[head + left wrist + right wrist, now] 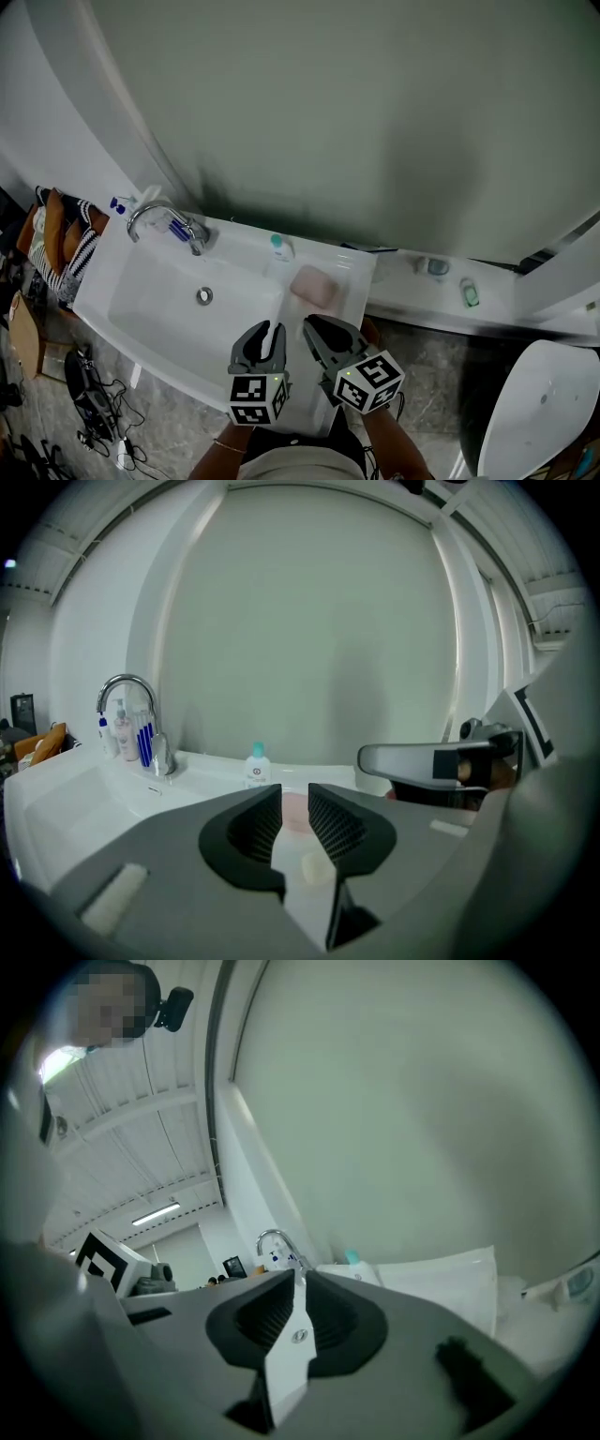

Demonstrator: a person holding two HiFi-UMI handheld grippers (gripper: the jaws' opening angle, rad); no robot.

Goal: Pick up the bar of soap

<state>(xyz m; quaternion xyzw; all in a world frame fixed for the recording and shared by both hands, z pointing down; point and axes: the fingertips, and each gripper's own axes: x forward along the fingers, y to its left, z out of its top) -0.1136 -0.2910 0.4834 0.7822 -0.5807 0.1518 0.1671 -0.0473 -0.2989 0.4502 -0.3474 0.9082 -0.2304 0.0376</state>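
The pink bar of soap [313,286] lies on the flat right ledge of the white sink [141,281]. Both grippers hang just in front of it, nearer to me, and touch nothing. My left gripper [267,330] points toward the soap with a narrow gap between its jaws. In the left gripper view the soap [293,813] shows beyond that gap of the left gripper [295,789], not between the pads. My right gripper [312,325] is to the right of the left one. Its jaws meet at the tips, empty, in the right gripper view [300,1279], pointing level at the wall.
A chrome faucet [169,220] stands at the sink's back left, with blue toiletries beside it. A small teal-capped bottle [279,247] stands behind the soap. Small items [469,293] sit on the ledge to the right. A white toilet [544,403] is at lower right.
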